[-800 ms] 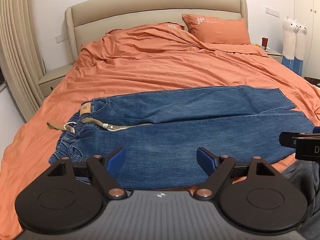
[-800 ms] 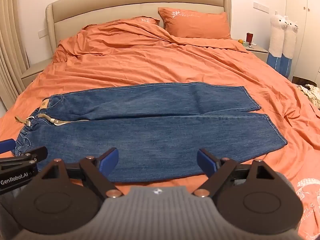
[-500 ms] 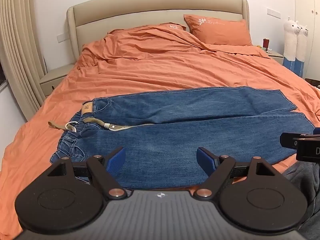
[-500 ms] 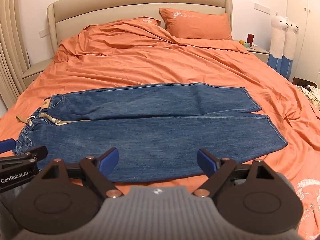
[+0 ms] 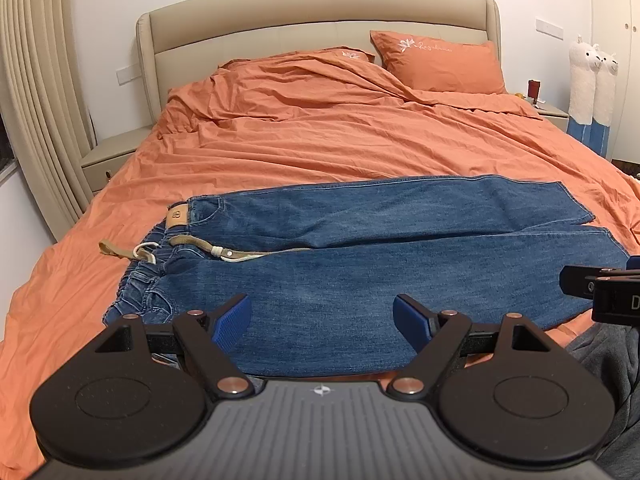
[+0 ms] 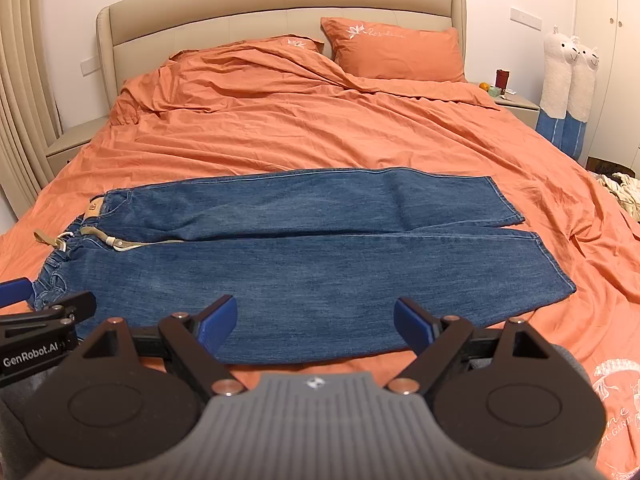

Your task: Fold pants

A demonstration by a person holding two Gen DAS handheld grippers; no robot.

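Left wrist view: pants [image 5: 360,264] lie flat beyond the empty left hand-held gripper [image 5: 322,322].

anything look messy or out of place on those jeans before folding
Mostly tidy: the jeans lie flat. The tan drawstring trails loose off the waistband onto the orange duvet, and the waistband is bunched.

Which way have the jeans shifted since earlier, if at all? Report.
No. The jeans lie just as before against the orange duvet and headboard.
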